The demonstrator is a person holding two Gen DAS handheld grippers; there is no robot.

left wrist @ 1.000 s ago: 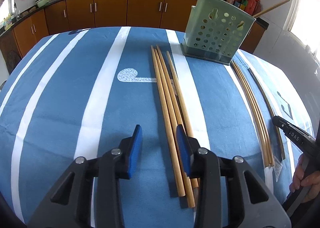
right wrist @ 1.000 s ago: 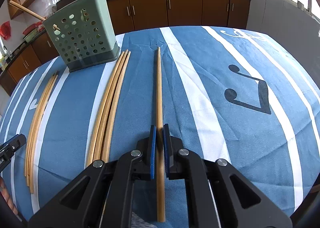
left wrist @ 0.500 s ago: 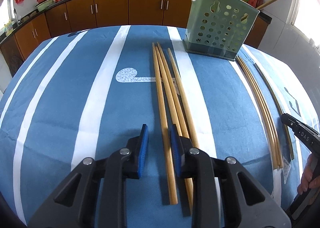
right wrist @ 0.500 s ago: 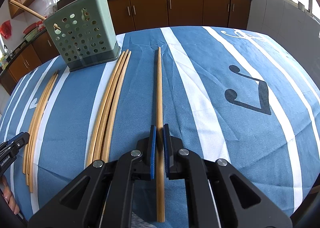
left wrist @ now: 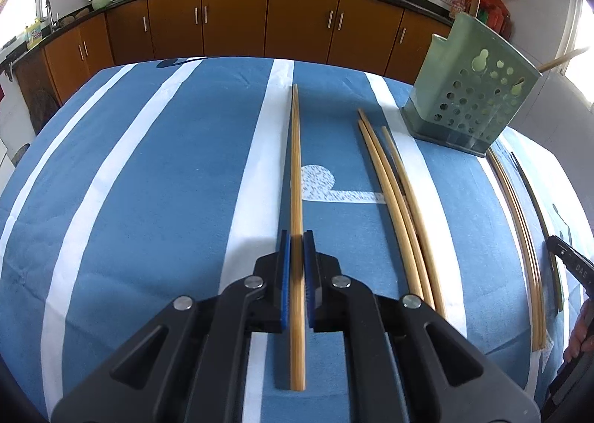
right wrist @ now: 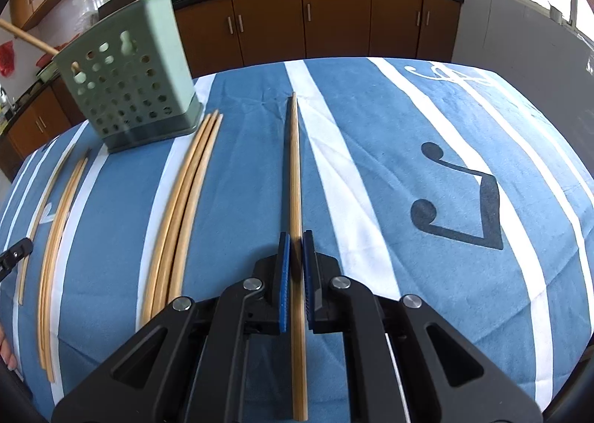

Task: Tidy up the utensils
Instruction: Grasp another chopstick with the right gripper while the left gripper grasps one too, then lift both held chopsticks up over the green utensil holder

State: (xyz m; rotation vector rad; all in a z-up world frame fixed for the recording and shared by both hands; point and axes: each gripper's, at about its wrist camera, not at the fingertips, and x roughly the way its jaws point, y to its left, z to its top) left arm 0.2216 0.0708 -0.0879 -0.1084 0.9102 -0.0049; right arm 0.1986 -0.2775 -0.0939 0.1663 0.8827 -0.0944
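Observation:
In the left wrist view my left gripper [left wrist: 296, 237] has its jaws closing tight on one wooden chopstick [left wrist: 295, 163], blue pads against both its sides. That stick points straight ahead, apart from the loose chopsticks [left wrist: 393, 207] to its right. The green perforated holder [left wrist: 471, 111] stands at the far right with sticks poking out of it. In the right wrist view my right gripper [right wrist: 296, 237] is shut on another chopstick [right wrist: 295, 170], which lies along the blue cloth. Three more chopsticks [right wrist: 185, 207] lie to its left, below the holder [right wrist: 130, 88].
A further bundle of chopsticks [left wrist: 519, 237] lies near the table's right edge beside the right gripper's black tip [left wrist: 568, 267] and a hand. The blue striped tablecloth [left wrist: 148, 200] covers the table. Brown kitchen cabinets [left wrist: 297, 22] run along the back.
The left jaws closed on the leftmost chopstick of the middle group and carried it leftward, away from the others. The right gripper and its chopstick have not moved.

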